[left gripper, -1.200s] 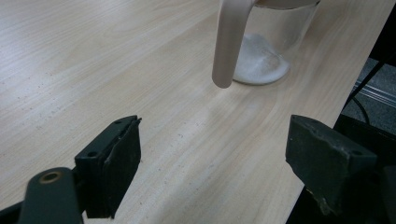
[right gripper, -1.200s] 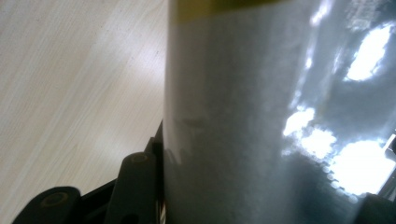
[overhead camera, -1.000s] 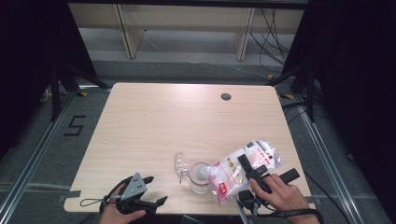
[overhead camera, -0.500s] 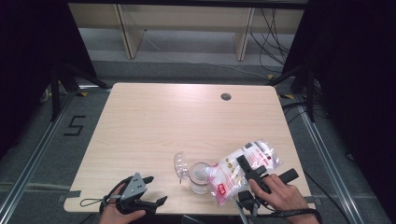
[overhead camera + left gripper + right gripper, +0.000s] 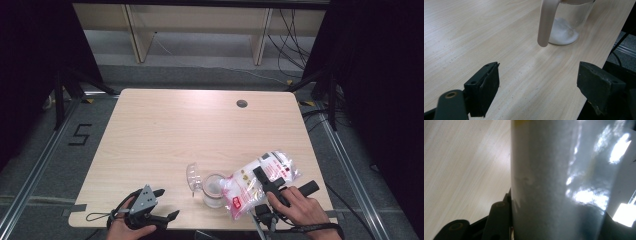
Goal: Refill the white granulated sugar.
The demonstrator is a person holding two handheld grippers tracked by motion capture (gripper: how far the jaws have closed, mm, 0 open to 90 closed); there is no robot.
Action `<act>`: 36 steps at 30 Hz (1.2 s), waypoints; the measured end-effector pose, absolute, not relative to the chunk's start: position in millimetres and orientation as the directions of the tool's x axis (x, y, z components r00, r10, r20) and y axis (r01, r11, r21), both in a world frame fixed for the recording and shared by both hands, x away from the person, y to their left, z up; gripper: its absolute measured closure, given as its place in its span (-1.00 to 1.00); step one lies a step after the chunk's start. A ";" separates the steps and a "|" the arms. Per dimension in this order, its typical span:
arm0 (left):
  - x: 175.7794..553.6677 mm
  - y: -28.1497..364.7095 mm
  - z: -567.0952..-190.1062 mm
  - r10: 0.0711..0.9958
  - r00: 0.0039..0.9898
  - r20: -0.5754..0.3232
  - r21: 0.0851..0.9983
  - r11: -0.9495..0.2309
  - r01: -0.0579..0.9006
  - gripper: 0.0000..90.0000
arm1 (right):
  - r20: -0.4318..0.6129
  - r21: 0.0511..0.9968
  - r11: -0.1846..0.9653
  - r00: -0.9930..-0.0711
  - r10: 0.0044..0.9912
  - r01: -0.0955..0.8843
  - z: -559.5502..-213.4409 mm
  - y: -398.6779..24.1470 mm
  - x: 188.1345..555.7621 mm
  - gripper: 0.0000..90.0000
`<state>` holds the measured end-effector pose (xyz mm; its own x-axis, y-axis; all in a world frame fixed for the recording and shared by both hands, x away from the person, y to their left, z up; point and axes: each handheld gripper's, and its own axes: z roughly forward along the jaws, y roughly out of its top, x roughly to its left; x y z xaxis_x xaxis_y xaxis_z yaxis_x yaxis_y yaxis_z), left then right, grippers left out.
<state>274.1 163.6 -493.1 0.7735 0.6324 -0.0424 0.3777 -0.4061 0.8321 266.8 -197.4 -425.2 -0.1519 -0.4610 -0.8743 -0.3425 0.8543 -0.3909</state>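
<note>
A clear glass jar [image 5: 214, 190] stands near the table's front edge, its hinged lid [image 5: 192, 176] swung open to the left. White powder lies in its bottom [image 5: 564, 35]. A plastic bag of white powder [image 5: 260, 182] is tilted with one end over the jar's mouth. My right gripper [image 5: 267, 182] is shut on that bag, and the bag's shiny side [image 5: 559, 182] sits right in front of the right gripper view. My left gripper [image 5: 162, 205] rests at the front left edge, open, with bare wood between its fingers [image 5: 486, 85].
The wooden table [image 5: 165, 135] has a round cable hole [image 5: 242, 103] at the back right. Dark curtains flank both sides, and shelving legs and cables stand on the floor behind the table. A floor marking [image 5: 80, 135] lies at the left.
</note>
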 end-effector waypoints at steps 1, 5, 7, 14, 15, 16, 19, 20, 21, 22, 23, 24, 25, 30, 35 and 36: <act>274.1 163.6 -493.1 0.632 0.773 -0.043 0.832 -0.406 0.378 -0.60 | -0.877 -0.385 0.858 -0.155 -0.454 -0.340 -425.7 -197.8 266.7 0.34; 274.0 163.6 -493.0 0.633 0.773 -0.043 0.832 -0.406 0.378 -0.60 | -0.868 -0.400 0.846 -0.151 -0.474 -0.353 -425.8 -197.6 268.0 0.34; 274.1 163.8 -492.9 0.633 0.773 -0.042 0.832 -0.406 0.377 -0.60 | -0.874 -0.388 0.856 -0.159 -0.460 -0.341 -427.0 -198.5 267.5 0.34; 273.7 164.0 -492.5 0.633 0.773 -0.040 0.831 -0.408 0.378 -0.60 | -0.866 -0.395 0.839 -0.155 -0.476 -0.373 -427.5 -198.3 271.0 0.34; 273.4 162.8 -493.0 0.640 0.767 -0.052 0.838 -0.390 0.382 -0.60 | -0.873 -0.380 0.850 -0.162 -0.460 -0.363 -428.7 -199.4 270.3 0.34; 273.4 162.8 -493.1 0.640 0.767 -0.052 0.838 -0.390 0.382 -0.60 | -0.876 -0.373 0.855 -0.167 -0.453 -0.361 -429.4 -199.9 270.4 0.34; 273.4 162.7 -493.1 0.639 0.767 -0.053 0.837 -0.390 0.383 -0.60 | -0.876 -0.368 0.853 -0.168 -0.451 -0.371 -430.3 -199.8 271.4 0.34; 273.6 162.6 -493.3 0.639 0.767 -0.054 0.838 -0.389 0.383 -0.60 | -0.872 -0.378 0.848 -0.166 -0.461 -0.371 -429.5 -199.7 271.4 0.34; 273.7 162.6 -493.5 0.638 0.768 -0.055 0.838 -0.388 0.383 -0.60 | -0.872 -0.378 0.848 -0.165 -0.461 -0.371 -429.5 -199.7 271.4 0.34; 273.7 162.5 -493.5 0.639 0.768 -0.055 0.839 -0.388 0.382 -0.60 | -0.872 -0.379 0.848 -0.164 -0.462 -0.371 -429.4 -199.6 271.4 0.34; 273.7 162.6 -493.5 0.639 0.768 -0.054 0.839 -0.388 0.382 -0.60 | -0.871 -0.381 0.847 -0.163 -0.464 -0.372 -429.2 -199.6 271.4 0.35; 273.5 162.7 -493.2 0.639 0.767 -0.054 0.837 -0.390 0.384 -0.60 | -0.870 -0.382 0.846 -0.163 -0.465 -0.372 -429.1 -199.6 271.4 0.34; 273.4 162.8 -493.1 0.639 0.767 -0.051 0.837 -0.391 0.382 -0.60 | -0.870 -0.383 0.845 -0.162 -0.466 -0.373 -428.9 -199.6 271.3 0.34; 274.0 163.7 -493.0 0.633 0.773 -0.042 0.832 -0.406 0.378 -0.60 | -0.871 -0.385 0.843 -0.153 -0.466 -0.375 -427.4 -199.4 271.0 0.35; 273.4 163.1 -492.9 0.638 0.769 -0.049 0.836 -0.395 0.381 -0.60 | -0.870 -0.383 0.843 -0.159 -0.467 -0.377 -427.8 -199.7 271.0 0.35; 273.3 162.9 -493.0 0.640 0.767 -0.052 0.837 -0.391 0.382 -0.60 | -0.870 -0.383 0.844 -0.159 -0.466 -0.377 -427.9 -199.7 271.1 0.35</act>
<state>273.3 162.9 -493.0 0.7667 0.6399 -0.0516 0.3823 -0.3905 0.8375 271.1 -199.7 -427.9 -0.1591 -0.4658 -0.8705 -0.3770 0.8435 -0.3825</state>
